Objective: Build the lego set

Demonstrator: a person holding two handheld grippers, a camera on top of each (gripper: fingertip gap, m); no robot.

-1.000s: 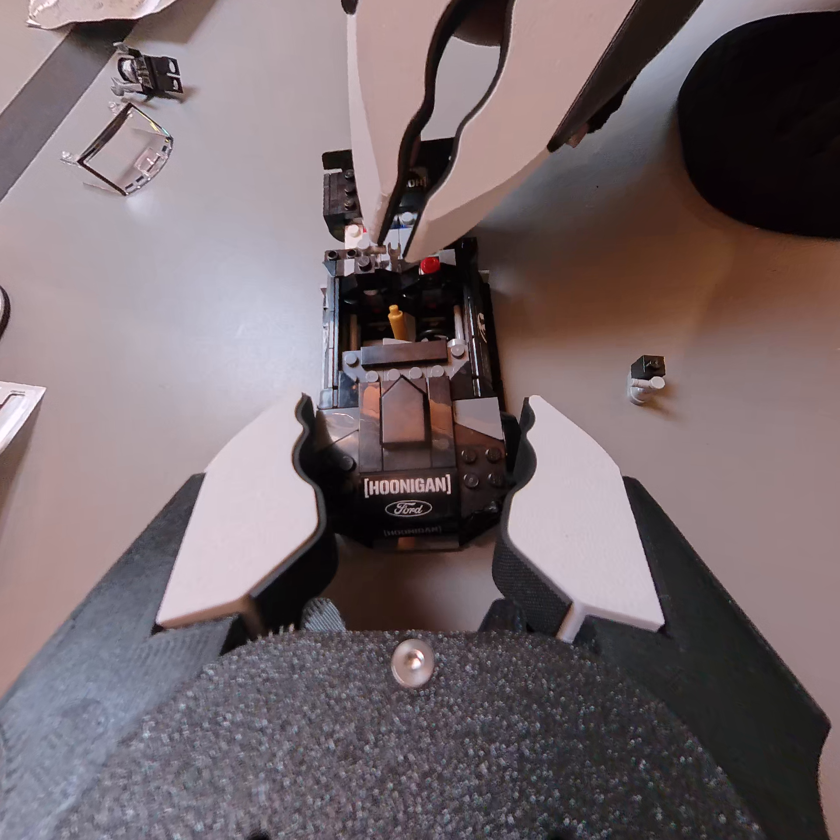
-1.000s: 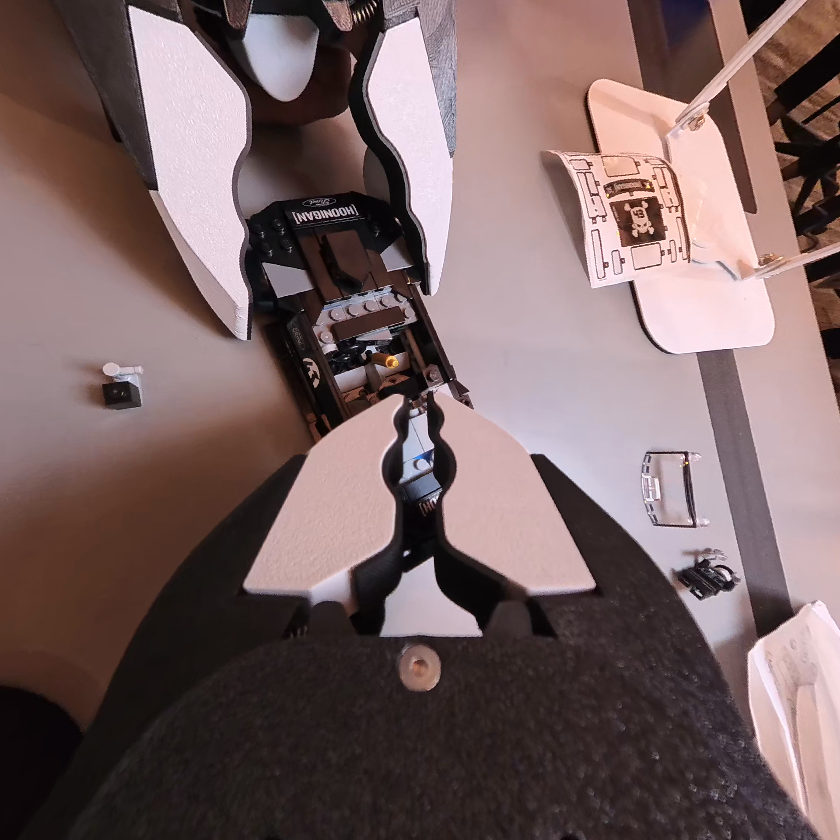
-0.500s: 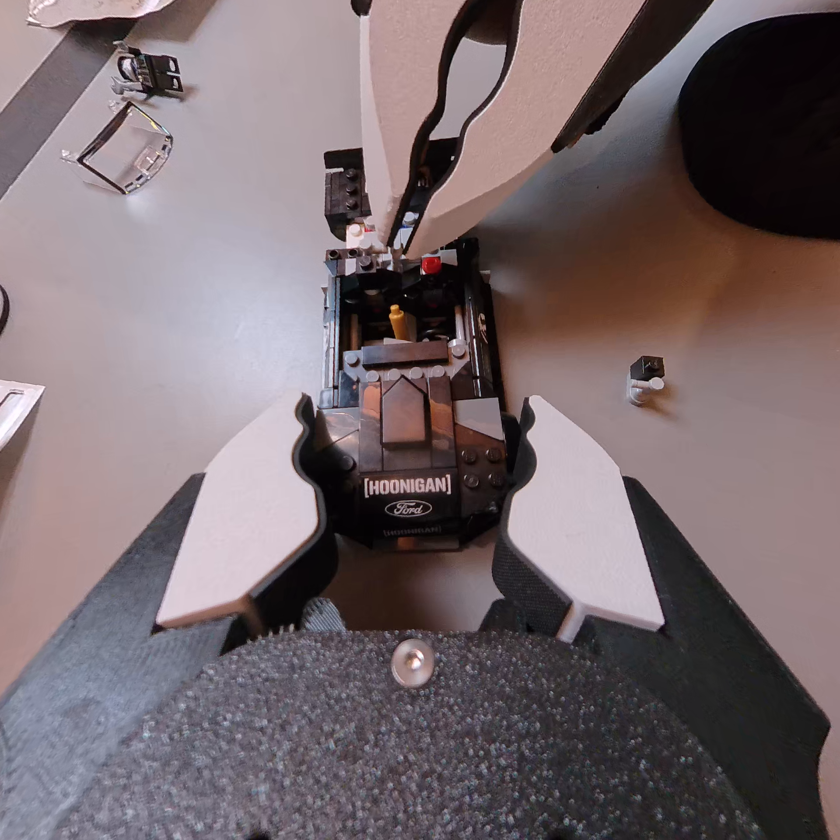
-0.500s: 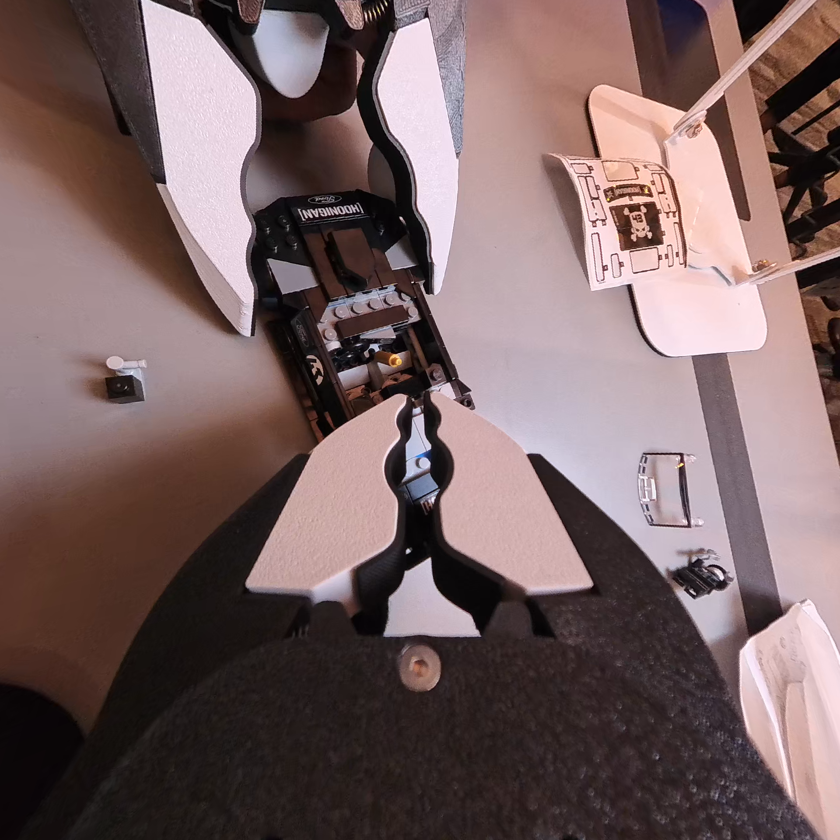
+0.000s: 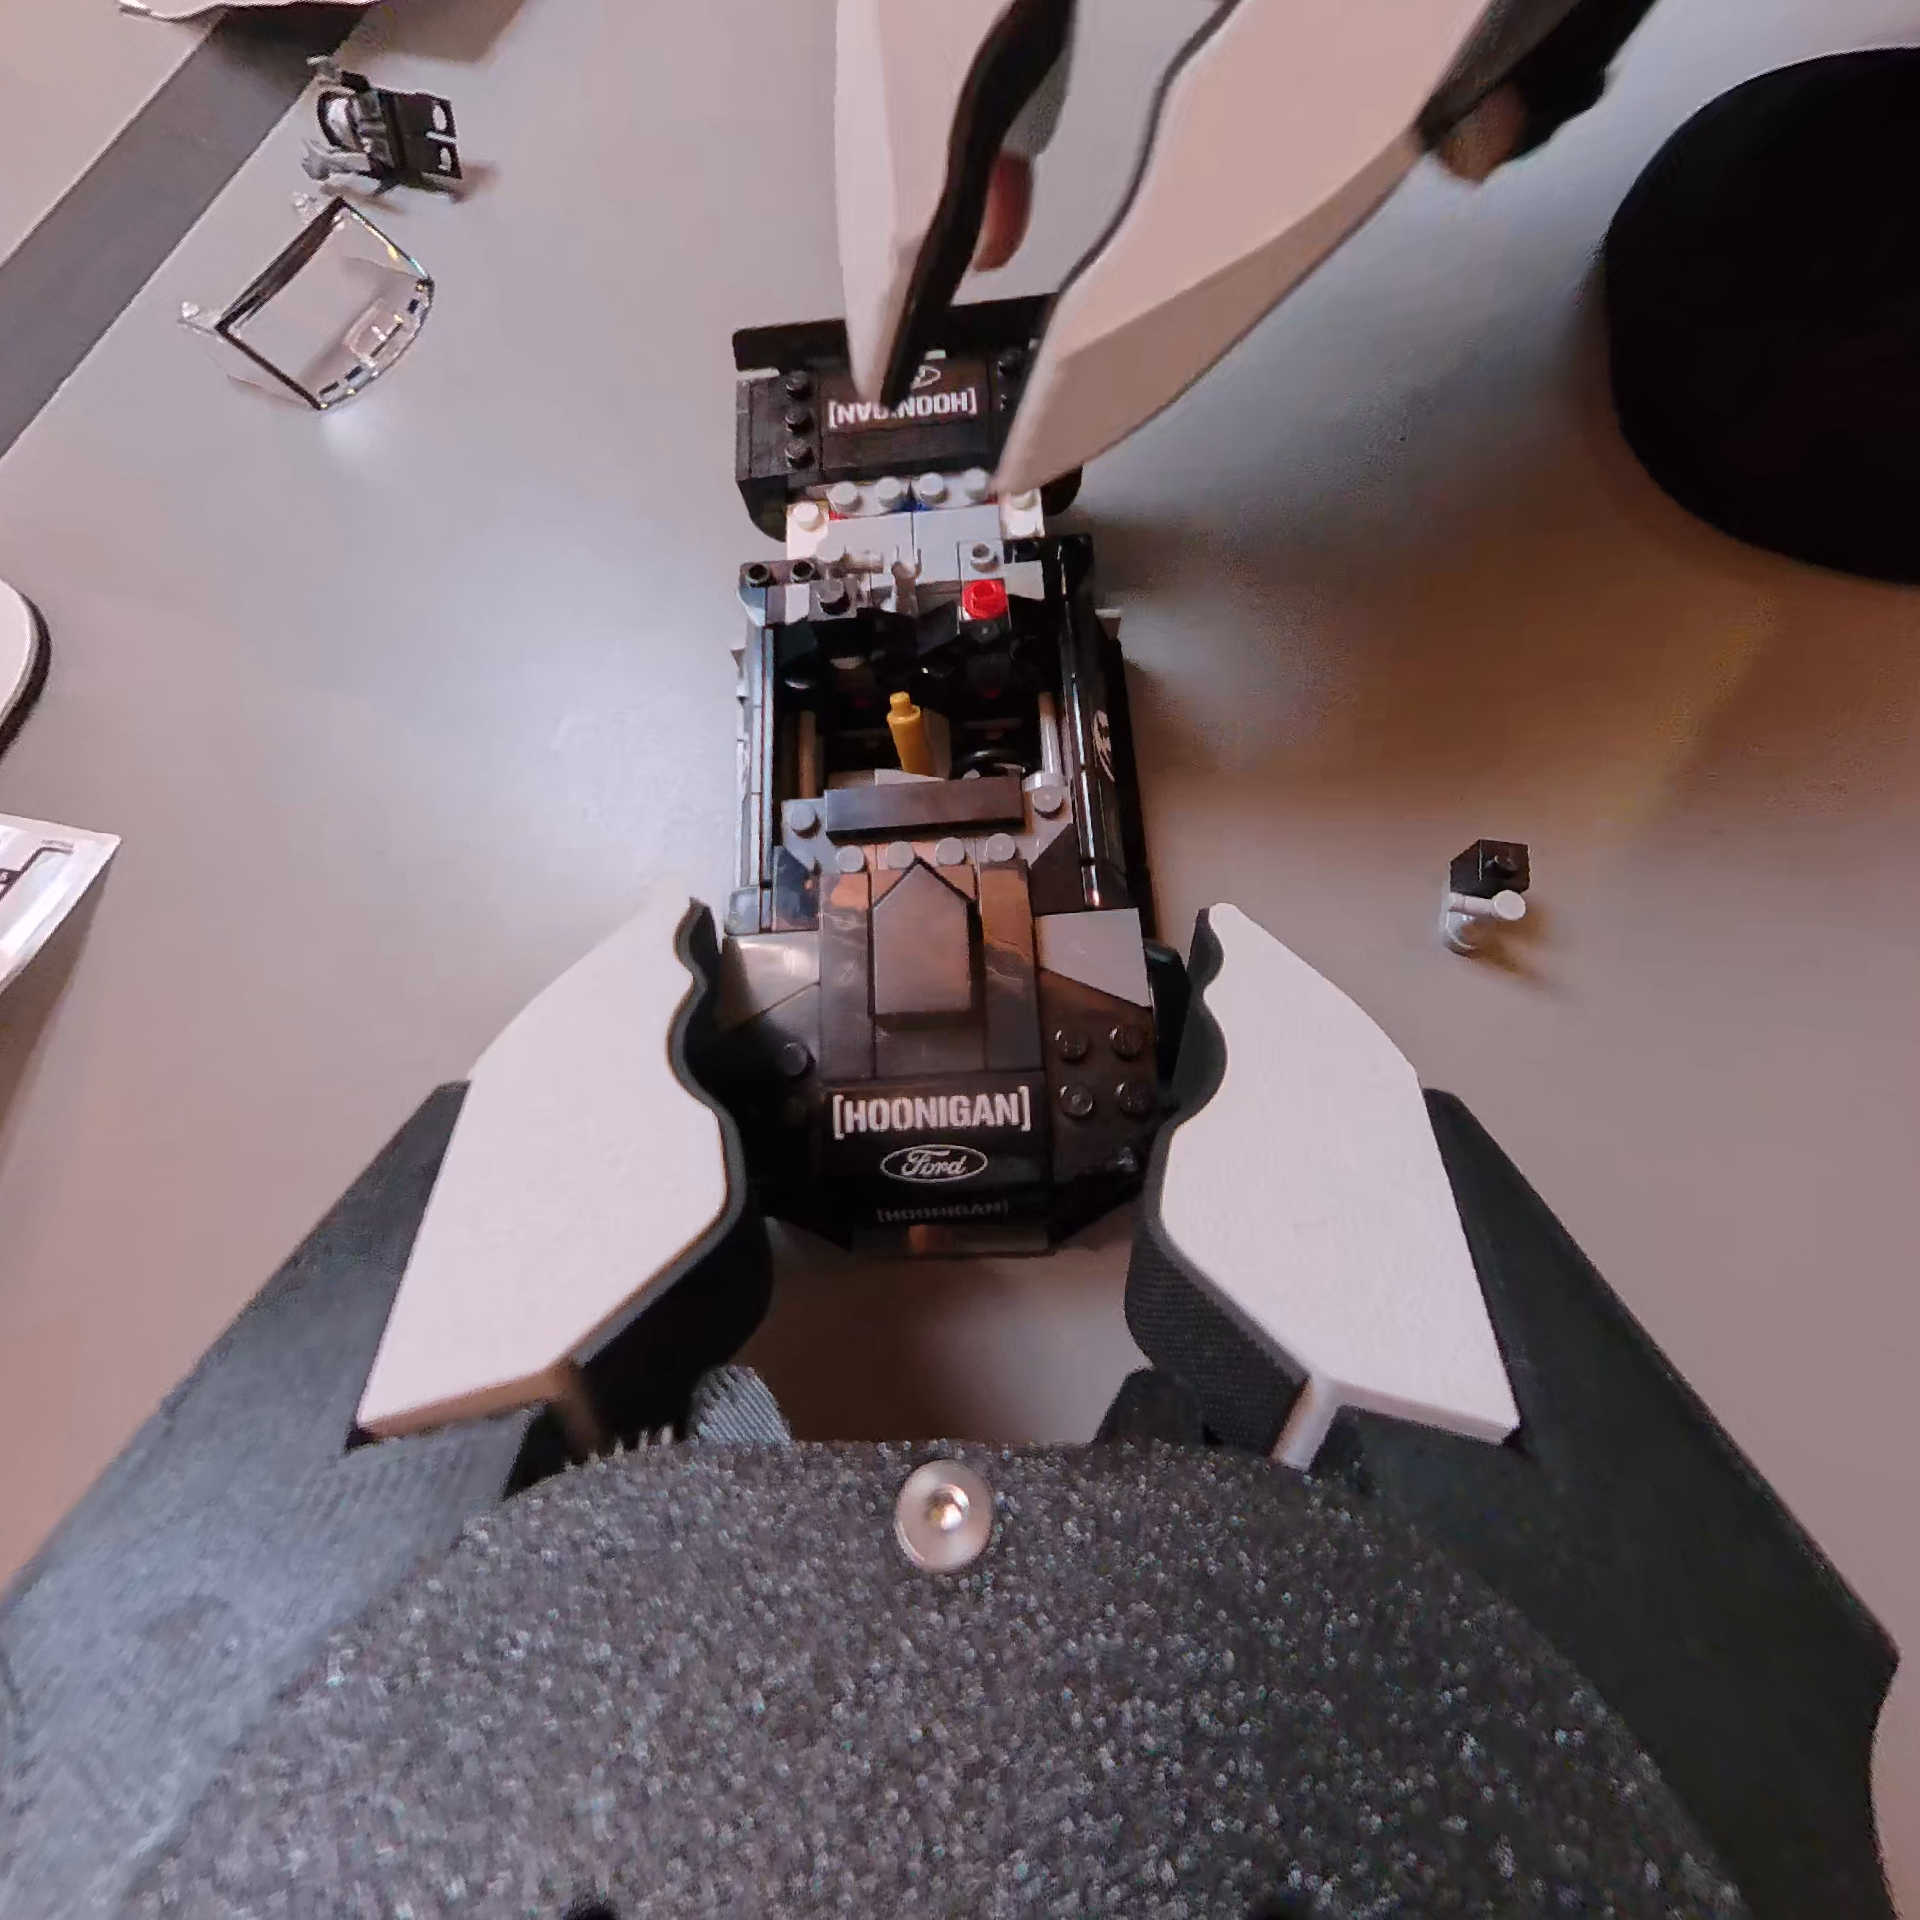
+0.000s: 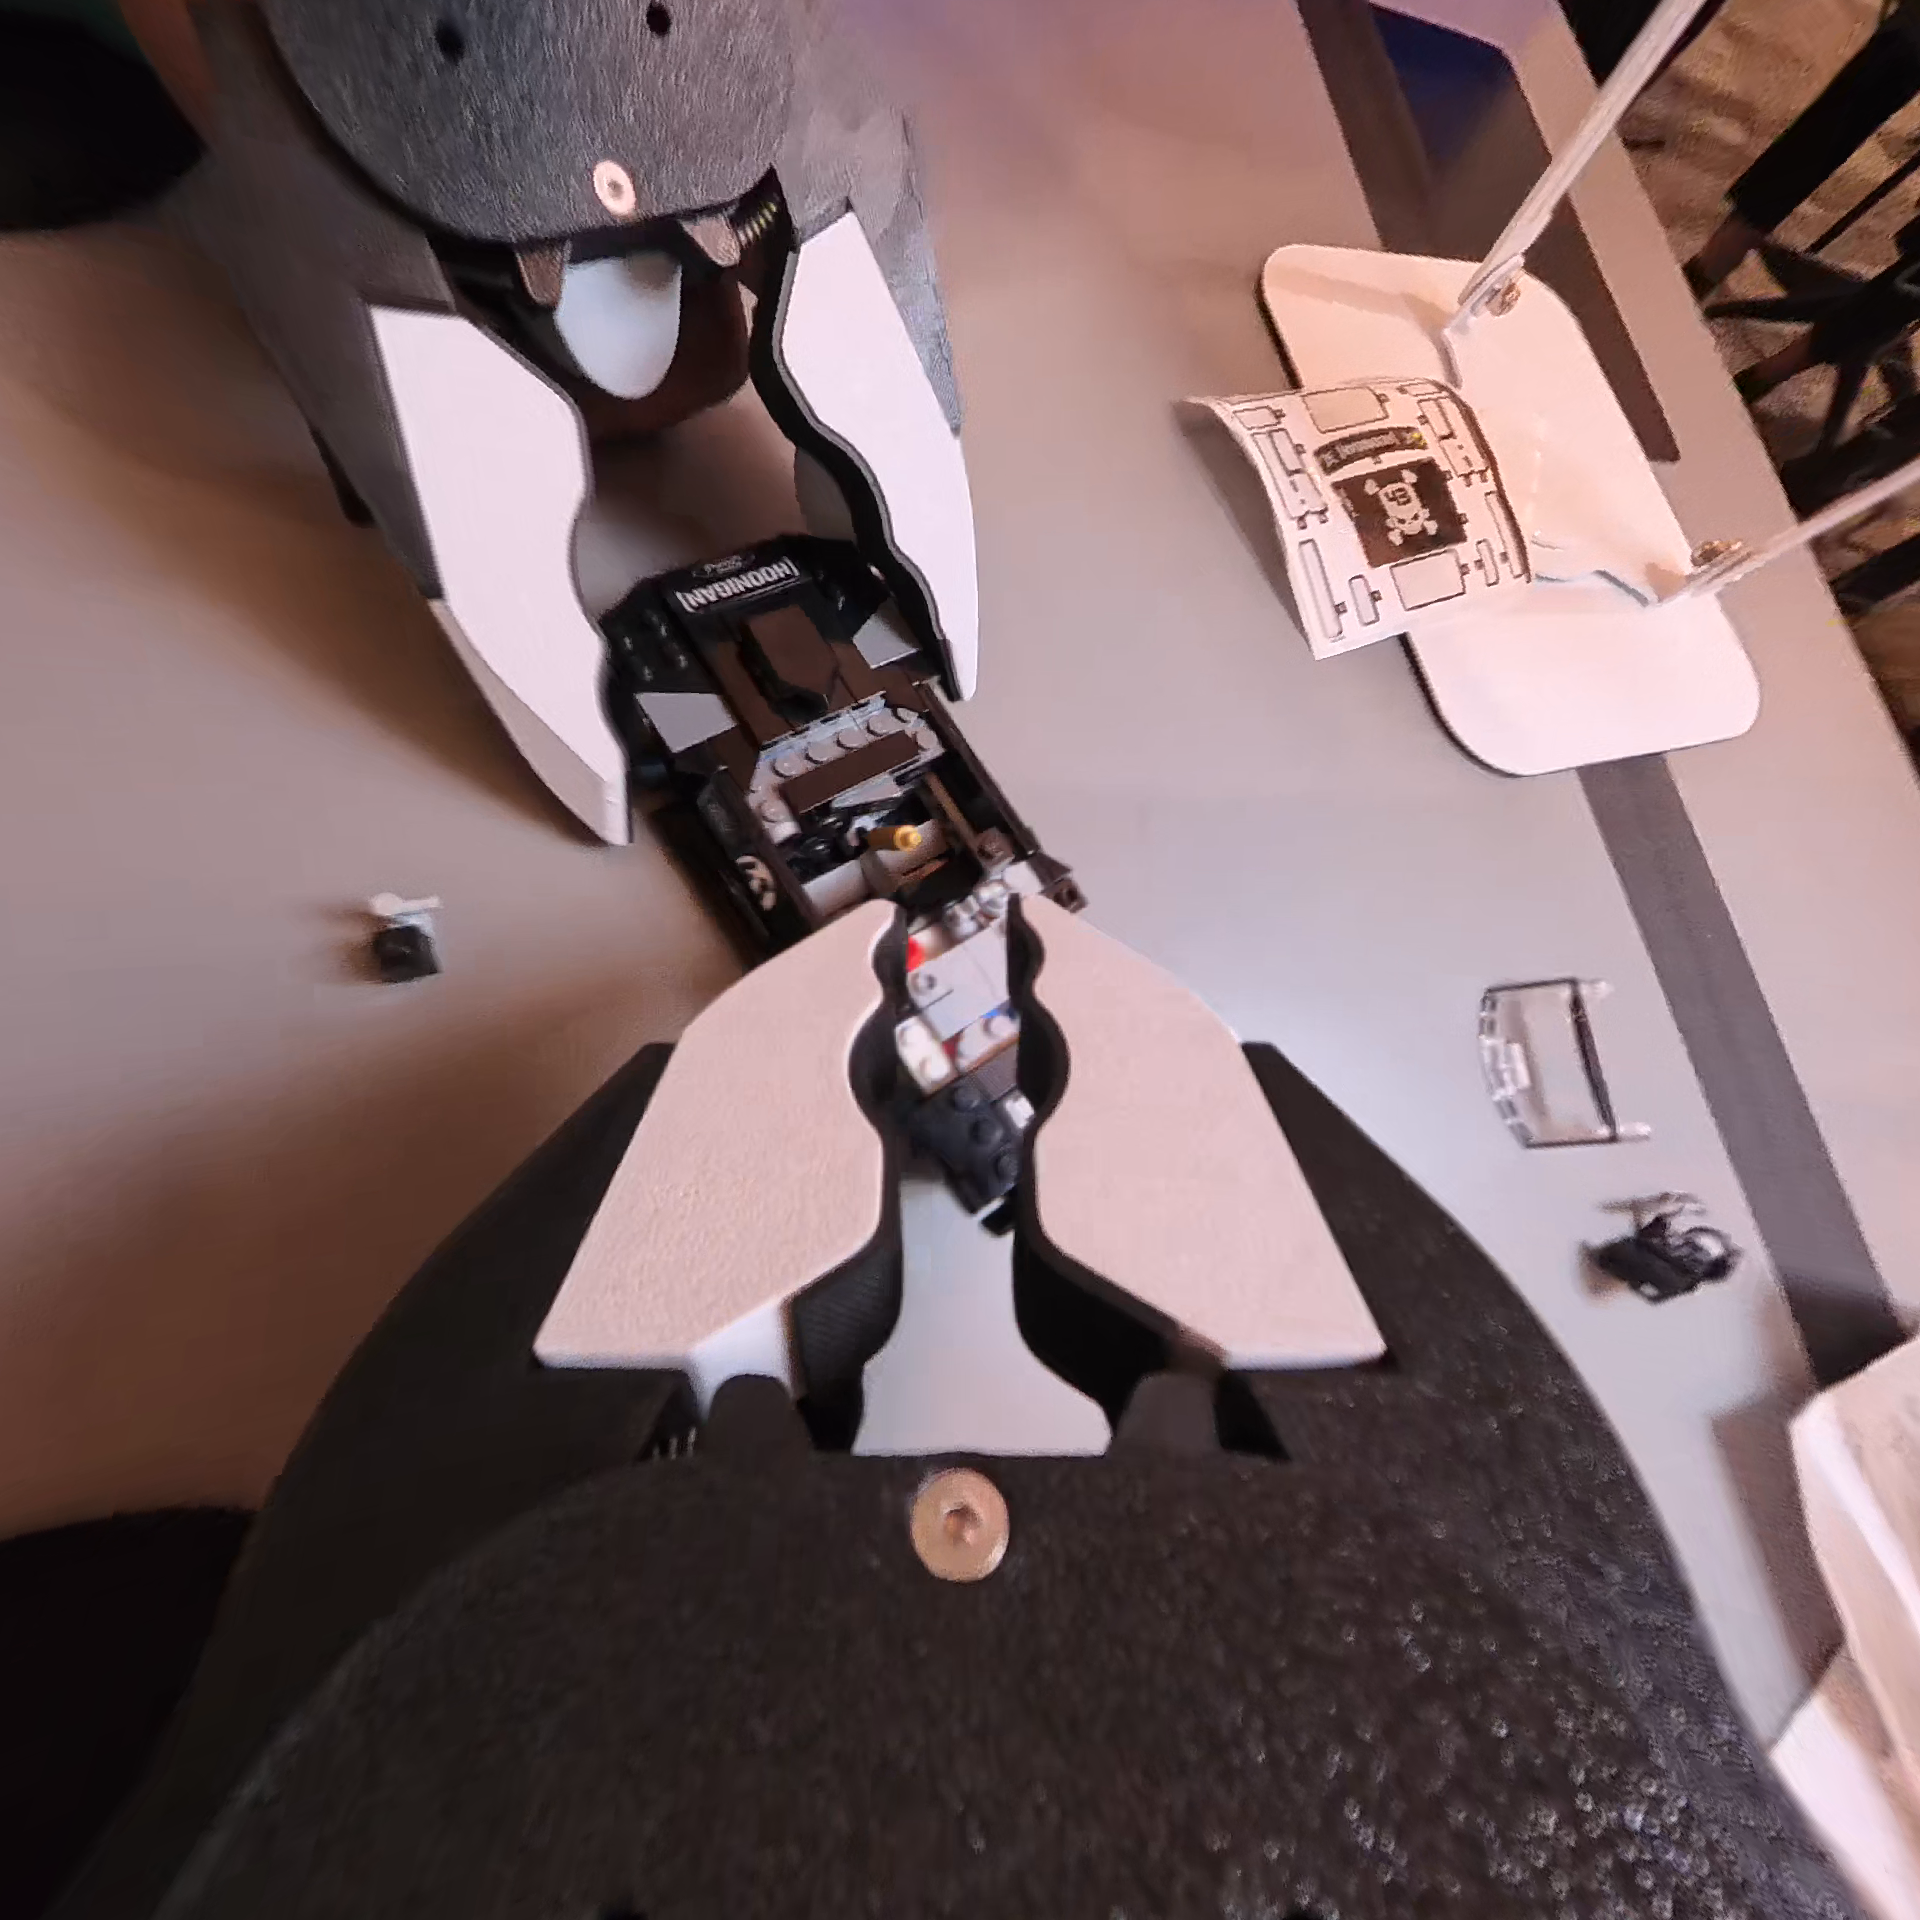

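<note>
The black lego car [image 5: 925, 966] lies on the grey table with its cockpit open, showing a yellow lever [image 5: 906, 732] and a red stud [image 5: 982, 601]. My left gripper [image 5: 951, 914] is shut on the car's nose, one finger on each side of the hood. It also shows in the right wrist view [image 6: 787, 758], around the same car [image 6: 821, 748]. My right gripper [image 6: 951, 909] hovers over the car's rear with its fingers parted and nothing held. White and grey bricks [image 5: 904, 509] and a black lettered rear panel [image 5: 904, 416] show between its fingers [image 5: 948, 436].
A clear windshield piece [image 5: 312, 312] and a small black assembly [image 5: 384, 135] lie far left. A small black-and-white piece [image 5: 1486, 883] lies right of the car. A sticker sheet [image 6: 1361, 509] leans on a white stand base [image 6: 1558, 675]. A black round object [image 5: 1787, 312] is far right. About 7 cm separates my left fingertips from my right. Left tips and right tips are each some 20 cm from the clear windshield piece [image 5: 312, 312]. My right wrist view [image 6: 1565, 1071] looks at it from another angle.
My right gripper's fingers have spread apart and drawn back from the car's rear, uncovering the white and grey bricks and the lettered panel. My left gripper still holds the nose.
</note>
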